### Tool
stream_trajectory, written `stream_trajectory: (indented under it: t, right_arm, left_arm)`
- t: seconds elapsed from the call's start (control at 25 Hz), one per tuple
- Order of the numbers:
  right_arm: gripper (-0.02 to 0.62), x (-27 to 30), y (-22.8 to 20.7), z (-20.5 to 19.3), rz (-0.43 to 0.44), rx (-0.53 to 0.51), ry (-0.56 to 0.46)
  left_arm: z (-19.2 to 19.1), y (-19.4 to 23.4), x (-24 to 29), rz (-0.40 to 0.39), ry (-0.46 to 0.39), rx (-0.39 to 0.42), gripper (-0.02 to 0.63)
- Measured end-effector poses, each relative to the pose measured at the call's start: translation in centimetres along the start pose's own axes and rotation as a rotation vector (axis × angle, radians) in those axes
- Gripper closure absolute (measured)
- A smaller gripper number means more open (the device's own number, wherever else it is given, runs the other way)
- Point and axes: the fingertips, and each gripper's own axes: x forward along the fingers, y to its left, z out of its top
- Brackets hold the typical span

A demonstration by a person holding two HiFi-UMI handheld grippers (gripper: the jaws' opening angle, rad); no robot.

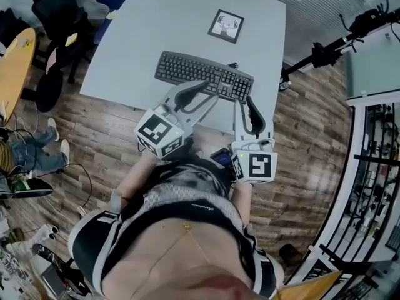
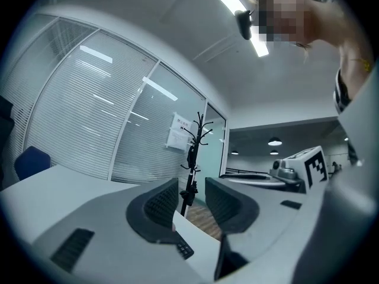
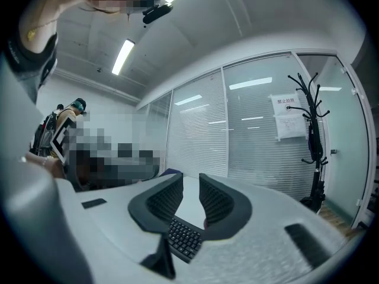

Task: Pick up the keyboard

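Claws level over the grey bench (image 1: pixel 175 24): left claw (image 1: pixel 211 91) half open at the near edge of the black keyboard (image 1: pixel 203 75), right claw (image 1: pixel 244 103) narrower at the keyboard's right end, both empty, seemingly positioned to lift the keyboard evenly. Beyond the keyboard lies a framed card (image 1: pixel 225 25).

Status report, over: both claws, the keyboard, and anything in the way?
Left claw open, empty. Right claw open, empty. Black computer keyboard flat on grey table, under both claw tips, not gripped. Nothing blocking.
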Motion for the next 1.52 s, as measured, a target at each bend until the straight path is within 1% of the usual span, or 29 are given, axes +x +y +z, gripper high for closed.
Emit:
stream_trajectory:
  t: [0.08,0.4,0.68,0.88,1.0,1.2,1.36,1.52]
  right_arm:
    - [0.512,0.9,-0.3,-0.1,-0.005,0.003,0.001]
    - [0.515,4.9,-1.3,-0.8,-0.014,-0.001,0.018]
    - [0.515,8.4,-3.5,-1.9,-0.053,0.014,0.046]
    - [0.515,11.0,-4.2,-2.4,-0.063,0.019,0.063]
    - [0.515,12.2,-4.5,-2.7,-0.065,0.016,0.071]
    - [0.515,13.0,-6.0,-3.5,-0.093,0.011,0.082]
    - [0.515,12.8,-7.1,-3.7,-0.098,0.018,0.079]
    - [0.515,12.4,-8.2,-3.5,-0.084,0.025,0.072]
  left_arm:
    - [-0.1,0.9,0.5,0.000,0.012,0.009,0.471]
    - [-0.4,5.4,1.8,0.017,0.035,-0.013,0.471]
    - [-0.9,10.6,3.2,0.038,0.070,-0.007,0.471]
    - [-0.9,13.1,4.9,0.017,0.077,-0.025,0.471]
    - [-1.2,13.9,5.9,-0.003,0.086,-0.032,0.471]
    - [-1.4,14.2,7.7,-0.032,0.099,-0.033,0.471]
    - [-1.6,14.0,8.6,-0.029,0.105,-0.022,0.471]
    - [-1.6,13.5,9.2,-0.001,0.109,-0.019,0.471]
